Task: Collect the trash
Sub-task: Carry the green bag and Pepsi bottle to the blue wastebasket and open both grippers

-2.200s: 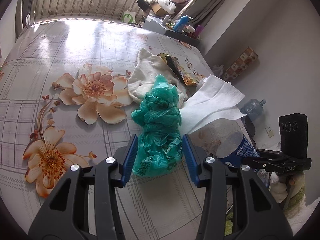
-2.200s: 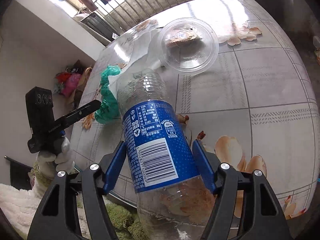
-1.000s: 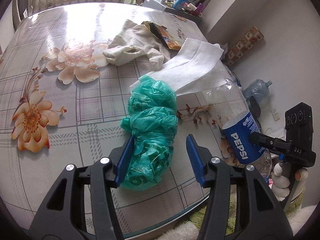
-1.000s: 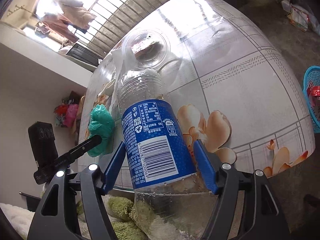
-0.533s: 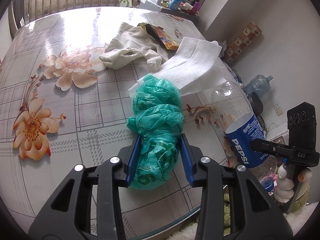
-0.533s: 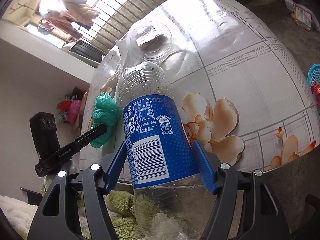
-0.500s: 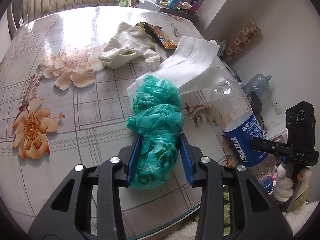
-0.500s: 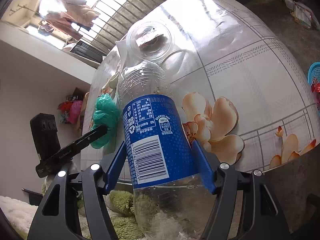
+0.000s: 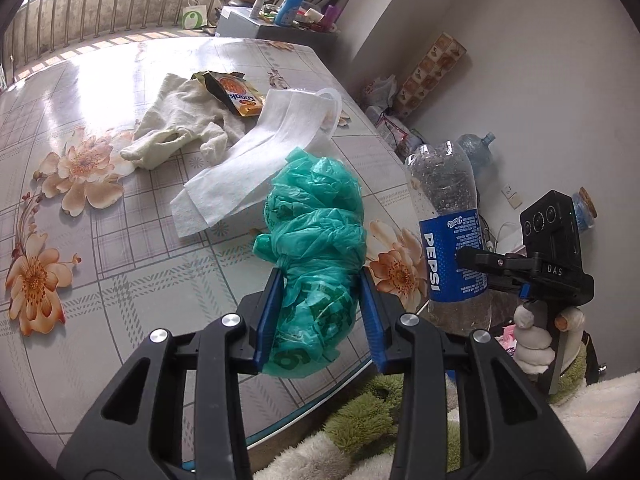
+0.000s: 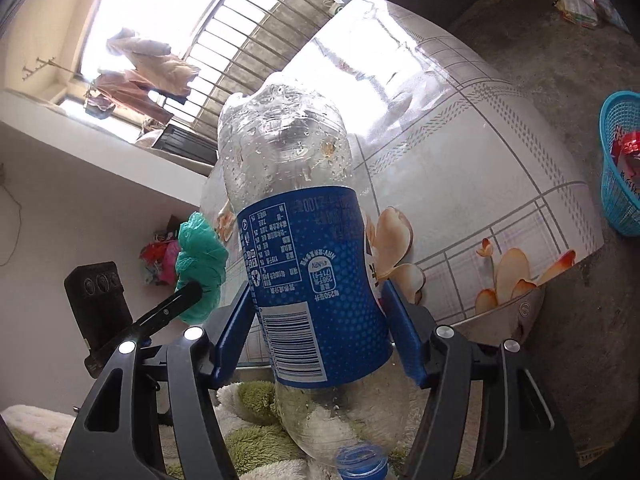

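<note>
Left tongs [image 9: 320,316] pinch a crumpled green plastic bag [image 9: 316,240], blue pads pressed into its lower half, the bundle held just above the near edge of the tabletop [image 9: 120,280]. Right tongs [image 10: 320,328] grip an empty cola bottle [image 10: 308,272] across its blue label, cap end down, jaws closing a little tighter on it; bottle sits off the tabletop's edge, over a shaggy green rug [image 10: 248,404].

Left behind on the tabletop: a white paper sheet [image 9: 256,160] just beyond the bag, a cream cloth [image 9: 180,128], an orange snack wrapper [image 9: 236,92], and a clear plastic lid [image 9: 332,100] partly under the paper.

A blue basket [image 10: 620,172] stands on the floor past the far corner, with red scraps inside; likely the drop spot.

Step in hand, as judged: carry both loads clear to the basket. Keep the squeeze on the bag steady, since thin film slips and its loose top may snag the paper. Bottle wall is soft and slick; hold it on the label, avoid crushing, lower before letting go.
</note>
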`<state>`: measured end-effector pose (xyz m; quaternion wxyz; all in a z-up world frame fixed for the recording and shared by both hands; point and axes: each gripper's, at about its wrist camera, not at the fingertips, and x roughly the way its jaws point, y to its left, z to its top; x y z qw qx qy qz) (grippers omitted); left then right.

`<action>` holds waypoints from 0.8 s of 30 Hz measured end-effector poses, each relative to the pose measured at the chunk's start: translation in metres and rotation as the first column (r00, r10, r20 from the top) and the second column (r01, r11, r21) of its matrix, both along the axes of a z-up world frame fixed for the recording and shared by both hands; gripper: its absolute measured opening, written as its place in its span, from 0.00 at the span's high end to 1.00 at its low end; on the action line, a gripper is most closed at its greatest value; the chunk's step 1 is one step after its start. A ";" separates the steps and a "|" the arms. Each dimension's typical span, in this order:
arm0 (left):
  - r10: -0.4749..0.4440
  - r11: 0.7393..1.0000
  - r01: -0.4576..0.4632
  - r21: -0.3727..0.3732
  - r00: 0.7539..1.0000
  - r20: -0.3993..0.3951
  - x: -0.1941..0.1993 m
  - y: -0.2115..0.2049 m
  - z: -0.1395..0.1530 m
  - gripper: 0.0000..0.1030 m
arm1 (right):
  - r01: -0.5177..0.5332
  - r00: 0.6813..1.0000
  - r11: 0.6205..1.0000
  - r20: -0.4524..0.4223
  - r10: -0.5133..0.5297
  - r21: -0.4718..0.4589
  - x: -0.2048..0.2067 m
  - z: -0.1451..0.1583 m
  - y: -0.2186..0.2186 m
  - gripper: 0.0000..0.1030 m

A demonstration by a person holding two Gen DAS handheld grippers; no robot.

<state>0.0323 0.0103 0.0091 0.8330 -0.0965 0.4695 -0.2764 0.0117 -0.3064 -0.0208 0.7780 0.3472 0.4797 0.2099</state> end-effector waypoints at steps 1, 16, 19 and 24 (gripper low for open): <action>-0.009 1.000 0.009 -0.003 1.000 0.005 0.001 -0.004 0.002 0.66 | 0.009 1.000 1.000 0.010 -0.009 0.007 -0.001 0.002 -0.003 0.39; -0.166 0.986 0.164 0.026 0.980 0.111 0.032 -0.074 0.029 0.66 | 0.102 0.989 0.988 0.098 -0.114 0.112 -0.017 0.011 -0.045 0.40; -0.201 0.980 0.199 0.032 0.972 0.121 0.040 -0.092 0.033 0.66 | 0.132 0.984 0.982 0.103 -0.147 0.138 -0.022 0.009 -0.057 0.40; -0.272 0.962 0.267 0.052 0.954 0.124 0.054 -0.135 0.038 0.66 | 0.195 0.971 0.963 0.099 -0.216 0.187 -0.033 0.002 -0.084 0.40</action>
